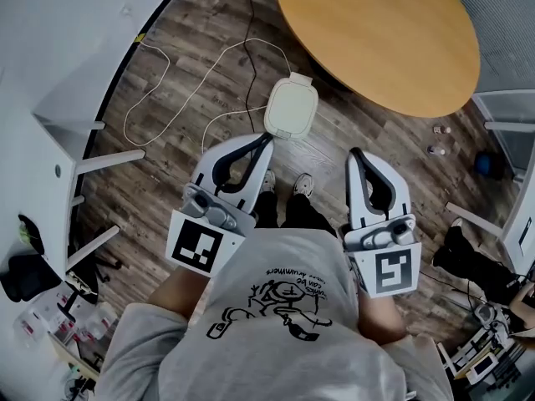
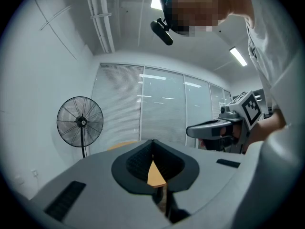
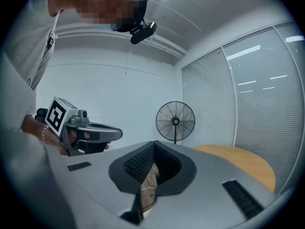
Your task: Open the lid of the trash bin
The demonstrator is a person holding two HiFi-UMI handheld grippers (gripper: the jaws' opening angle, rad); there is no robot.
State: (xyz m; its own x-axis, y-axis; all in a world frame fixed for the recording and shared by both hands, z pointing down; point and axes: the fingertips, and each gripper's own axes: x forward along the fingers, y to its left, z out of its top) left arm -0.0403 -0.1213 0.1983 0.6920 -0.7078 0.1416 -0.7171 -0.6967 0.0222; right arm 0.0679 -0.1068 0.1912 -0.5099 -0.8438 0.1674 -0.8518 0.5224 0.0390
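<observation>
Ceiling lamps (image 2: 237, 56) light evenly; fisheye edges warp and darken (gripper views).

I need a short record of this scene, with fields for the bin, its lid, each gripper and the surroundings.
bin: white trash bin on the wooden floor, beside the round table
lid: closed
left gripper: jaws together, empty; tip beside the bin in the head view, contact unclear
right gripper: jaws together, empty; apart from the bin
surroundings: white cable on the floor; standing fan
</observation>
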